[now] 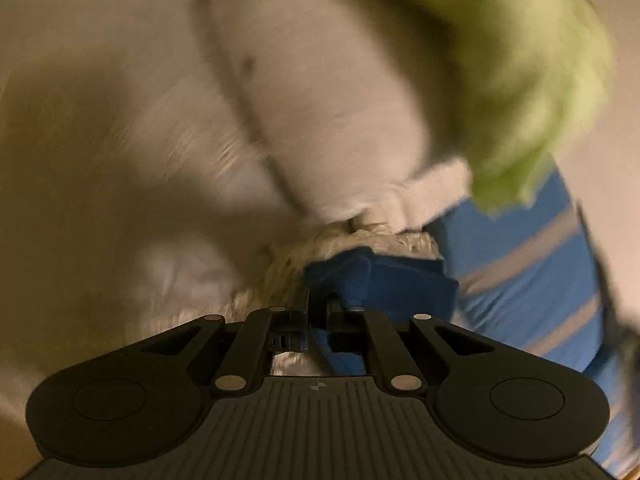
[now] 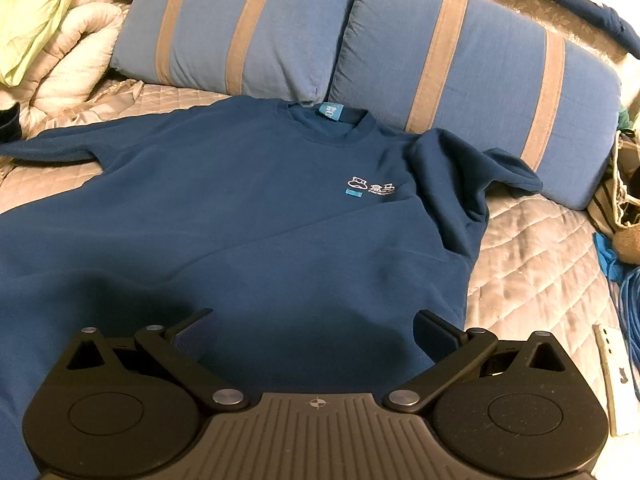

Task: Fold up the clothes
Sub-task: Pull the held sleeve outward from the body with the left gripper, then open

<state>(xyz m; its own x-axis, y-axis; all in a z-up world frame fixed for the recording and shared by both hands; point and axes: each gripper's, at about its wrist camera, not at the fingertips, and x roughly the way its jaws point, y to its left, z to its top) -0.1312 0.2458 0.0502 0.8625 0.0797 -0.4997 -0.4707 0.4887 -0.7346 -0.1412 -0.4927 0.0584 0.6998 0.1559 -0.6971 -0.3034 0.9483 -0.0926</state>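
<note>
A dark blue sweatshirt (image 2: 256,208) lies front up on the quilted bed, collar toward the pillows, a small white logo (image 2: 372,189) on its chest. Its right sleeve (image 2: 460,168) is bunched up near a pillow; its left sleeve stretches out to the far left. My right gripper (image 2: 316,332) is open and empty, just above the sweatshirt's lower body. My left gripper (image 1: 318,308) is shut on a fold of dark blue sweatshirt fabric (image 1: 380,280). The left wrist view is blurred by motion.
Two blue pillows with tan stripes (image 2: 472,76) lie behind the sweatshirt. A white duvet (image 2: 76,56) and a light green cloth (image 2: 36,16) are piled at the back left. A bag (image 2: 624,200), a blue cable (image 2: 630,308) and a white power strip (image 2: 614,376) sit at the right edge.
</note>
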